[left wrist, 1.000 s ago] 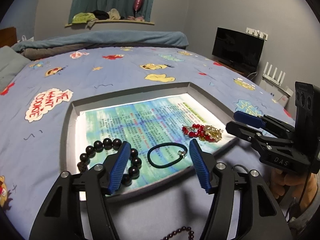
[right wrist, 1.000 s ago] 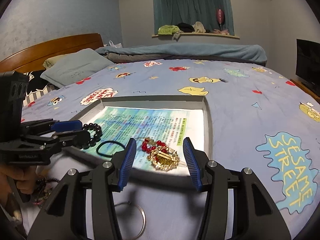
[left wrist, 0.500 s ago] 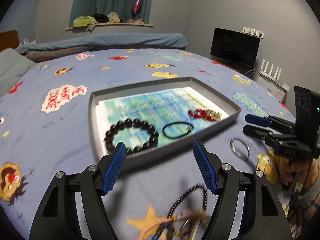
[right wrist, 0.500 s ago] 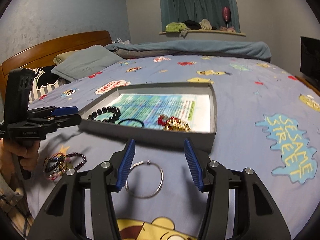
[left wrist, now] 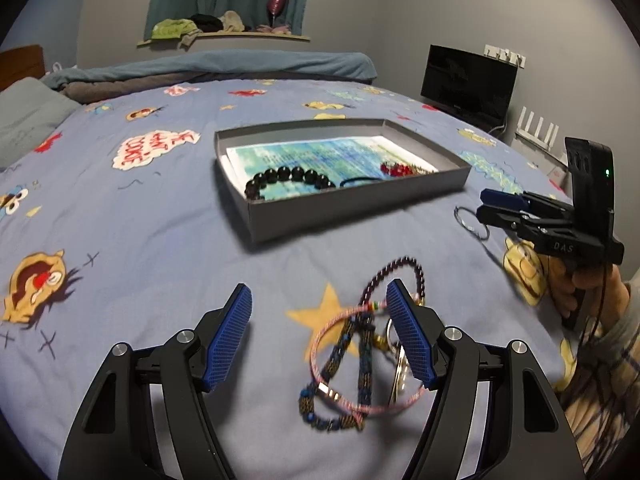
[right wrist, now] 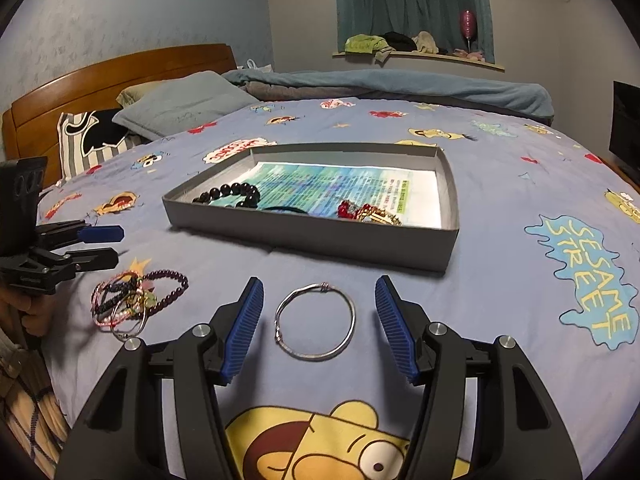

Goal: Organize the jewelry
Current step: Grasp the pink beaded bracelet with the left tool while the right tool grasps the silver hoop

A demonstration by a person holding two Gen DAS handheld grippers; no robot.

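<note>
A grey tray [left wrist: 352,204] [right wrist: 304,236] lies on the bed. It holds a black bead bracelet [left wrist: 288,178] [right wrist: 230,194], a black hair tie [left wrist: 360,180] and a red and gold piece [right wrist: 368,213]. My left gripper [left wrist: 320,332] is open and empty, low over a heap of bracelets [left wrist: 360,356] [right wrist: 132,300] on the sheet. My right gripper [right wrist: 318,320] is open and empty, its fingers either side of a silver bangle [right wrist: 316,322] [left wrist: 470,222] that lies in front of the tray.
The bed has a blue cartoon-print sheet [right wrist: 520,200], pillows [right wrist: 188,104] and a wooden headboard [right wrist: 100,80] at the left. A rolled duvet [left wrist: 208,66] lies at the far side. A black screen [left wrist: 468,80] stands by the wall at the right.
Both grippers have pulled back from above the tray toward the near side of the bed. The bracelet heap and the silver bangle have come between their open fingers.
</note>
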